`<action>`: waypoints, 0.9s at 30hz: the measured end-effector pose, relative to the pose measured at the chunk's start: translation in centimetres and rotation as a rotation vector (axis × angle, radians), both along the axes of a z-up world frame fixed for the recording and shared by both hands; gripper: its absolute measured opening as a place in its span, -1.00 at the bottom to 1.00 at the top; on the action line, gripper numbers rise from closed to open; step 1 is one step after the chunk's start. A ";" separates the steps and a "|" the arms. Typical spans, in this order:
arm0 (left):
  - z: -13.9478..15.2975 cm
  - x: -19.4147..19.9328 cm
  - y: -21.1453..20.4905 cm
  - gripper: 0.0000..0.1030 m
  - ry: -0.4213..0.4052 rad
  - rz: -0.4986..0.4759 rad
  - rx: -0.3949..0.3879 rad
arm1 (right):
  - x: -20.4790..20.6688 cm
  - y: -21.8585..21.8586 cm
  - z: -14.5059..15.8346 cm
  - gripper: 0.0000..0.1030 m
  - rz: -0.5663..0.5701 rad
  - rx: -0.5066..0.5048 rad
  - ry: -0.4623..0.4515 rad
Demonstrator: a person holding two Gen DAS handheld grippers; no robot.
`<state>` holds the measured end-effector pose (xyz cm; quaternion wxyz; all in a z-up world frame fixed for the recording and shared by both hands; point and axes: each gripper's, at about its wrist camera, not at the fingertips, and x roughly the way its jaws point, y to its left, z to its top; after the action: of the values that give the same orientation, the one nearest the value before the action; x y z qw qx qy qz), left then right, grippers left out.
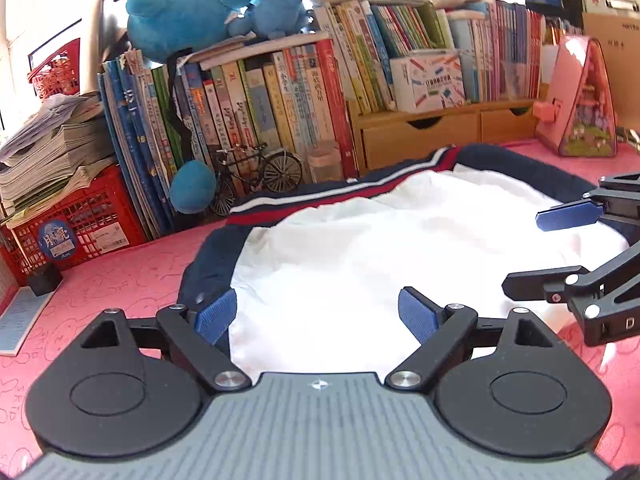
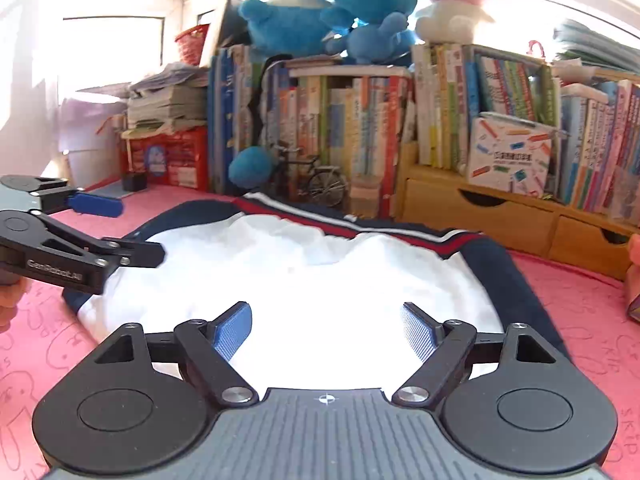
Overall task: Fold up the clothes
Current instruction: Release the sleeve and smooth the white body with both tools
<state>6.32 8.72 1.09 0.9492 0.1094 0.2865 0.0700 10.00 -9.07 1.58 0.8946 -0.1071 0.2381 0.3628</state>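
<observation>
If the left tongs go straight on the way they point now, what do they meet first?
Most likely the white cloth of the folded garment, lying just ahead of and below the open left tongs; the books behind look well beyond it, though depth is uncertain.

books (image 1: 280, 92) behind, pink tabletop (image 1: 120, 272) seemingly clear

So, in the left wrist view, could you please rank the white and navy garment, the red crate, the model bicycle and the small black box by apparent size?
1. Garment, largest, though it lies nearest the camera.
2. Red crate.
3. Model bicycle.
4. Small black box, smallest.
</observation>
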 end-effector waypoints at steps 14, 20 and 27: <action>-1.7 -4.0 7.8 0.86 0.154 0.267 0.179 | 3.2 -16.5 -4.1 0.32 -0.495 -0.085 0.181; 1.0 -6.0 7.2 0.79 0.100 0.292 0.116 | 0.7 -16.3 -1.5 0.23 -0.445 0.028 0.121; 2.2 -3.0 2.4 0.81 0.014 0.183 0.048 | -0.8 -4.9 0.8 0.27 -0.149 0.123 0.113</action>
<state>3.30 11.16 3.29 0.9340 0.1058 0.3001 0.1626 9.18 -13.97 2.41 0.9091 -0.0137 0.2727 0.3147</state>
